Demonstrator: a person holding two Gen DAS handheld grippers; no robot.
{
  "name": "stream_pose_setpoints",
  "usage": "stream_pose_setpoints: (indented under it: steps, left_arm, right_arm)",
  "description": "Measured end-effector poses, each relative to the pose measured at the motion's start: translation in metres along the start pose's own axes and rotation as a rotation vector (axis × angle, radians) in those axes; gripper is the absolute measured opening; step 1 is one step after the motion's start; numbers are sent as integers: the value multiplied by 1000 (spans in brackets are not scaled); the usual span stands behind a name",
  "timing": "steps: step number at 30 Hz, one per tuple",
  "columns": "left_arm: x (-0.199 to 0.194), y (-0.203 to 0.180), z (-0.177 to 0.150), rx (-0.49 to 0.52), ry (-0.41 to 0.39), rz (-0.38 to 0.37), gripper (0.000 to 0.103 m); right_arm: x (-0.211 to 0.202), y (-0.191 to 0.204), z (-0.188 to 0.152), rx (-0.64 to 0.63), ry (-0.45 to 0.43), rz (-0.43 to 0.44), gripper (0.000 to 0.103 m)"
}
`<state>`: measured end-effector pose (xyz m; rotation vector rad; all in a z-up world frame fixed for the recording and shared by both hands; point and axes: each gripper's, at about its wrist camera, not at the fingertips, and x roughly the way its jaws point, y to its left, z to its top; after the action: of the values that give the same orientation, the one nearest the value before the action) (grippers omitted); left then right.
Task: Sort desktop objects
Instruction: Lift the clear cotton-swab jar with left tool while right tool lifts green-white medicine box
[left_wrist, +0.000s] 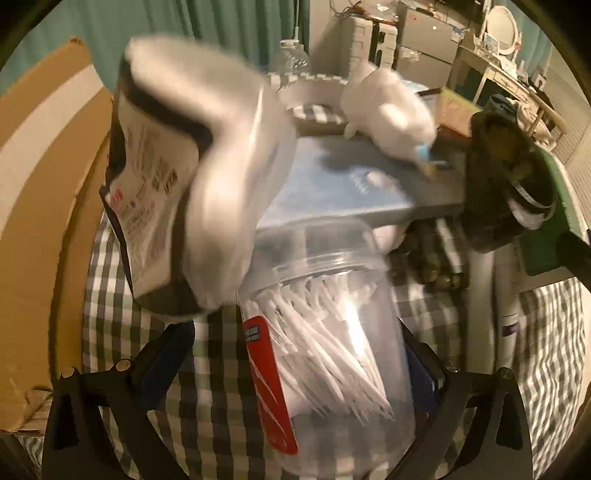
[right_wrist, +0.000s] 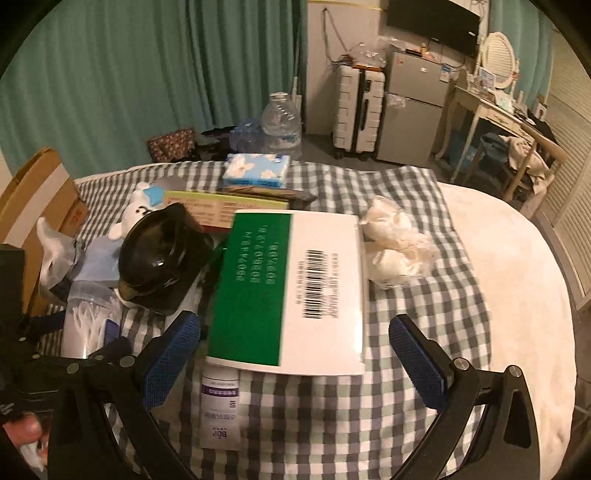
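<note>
While the left gripper (left_wrist: 295, 373) stands wide open astride the clear jar of white picks (left_wrist: 328, 354), the jar's long axis runs straight away between its fingers, untouched on the checked cloth (left_wrist: 122, 317). Farther right, the right gripper (right_wrist: 295, 354), likewise open and empty, faces the green-and-white box (right_wrist: 291, 291) just ahead.

A bed (right_wrist: 424, 417) covered with a green-and-white checked cloth (right_wrist: 332, 424) carries the things. Taking the green-and-white box (right_wrist: 288, 291) as landmark: a crumpled white plastic bag (right_wrist: 397, 247) lies just to its right, a white tube (right_wrist: 219, 410) pokes out from under its near edge, and a clear jar of white picks (right_wrist: 86, 321) lies to its left.
</note>
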<state>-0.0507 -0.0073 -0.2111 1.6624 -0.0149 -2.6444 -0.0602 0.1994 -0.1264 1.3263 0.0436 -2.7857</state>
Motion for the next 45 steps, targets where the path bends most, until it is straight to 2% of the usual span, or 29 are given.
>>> stream_pose_setpoints:
  steps: [2,5,8,10,12,13,22,28,30,33,40,45]
  left_arm:
    - [3,5,-2,-12,8,-23,100]
    - [1,7,-3,4,-11,-29,94]
    - [-4,5,-6,51,-32,-13,82]
    - [-8,3,-8,77,-46,-13,71]
    - [-11,4,-10,90,-49,-5,70]
    - [-11,7,-11,91,-49,-9,70]
    - [-27,32,-17,83,-53,-20,70]
    - [-69,41,-22,95,-130,-41,69]
    - [-81,26,8,101,-150,-44,69]
    - [-102,29,10,102,-192,-45,69]
    - [-118,-6,25,104,-280,-55,69]
    - [-149,-15,26,111,-349,-67,69]
  right_arm:
    - [3,7,-1,-33,-12,-16,103]
    - [21,14,-2,-75,55,-38,103]
    - [28,6,-5,-24,68,-19,103]
    - [30,-1,-7,24,72,-12,97]
    - [34,-6,-7,54,86,-3,86]
    - [36,-7,-7,53,94,3,77]
    - [25,-6,-8,53,87,-9,76]
    - [0,-2,-1,47,36,-30,76]
    - [-8,0,1,49,25,-27,76]
    - [-22,2,3,47,2,-23,76]
    - [-57,1,13,42,-57,-12,76]
    - [-86,2,24,47,-126,-8,76]
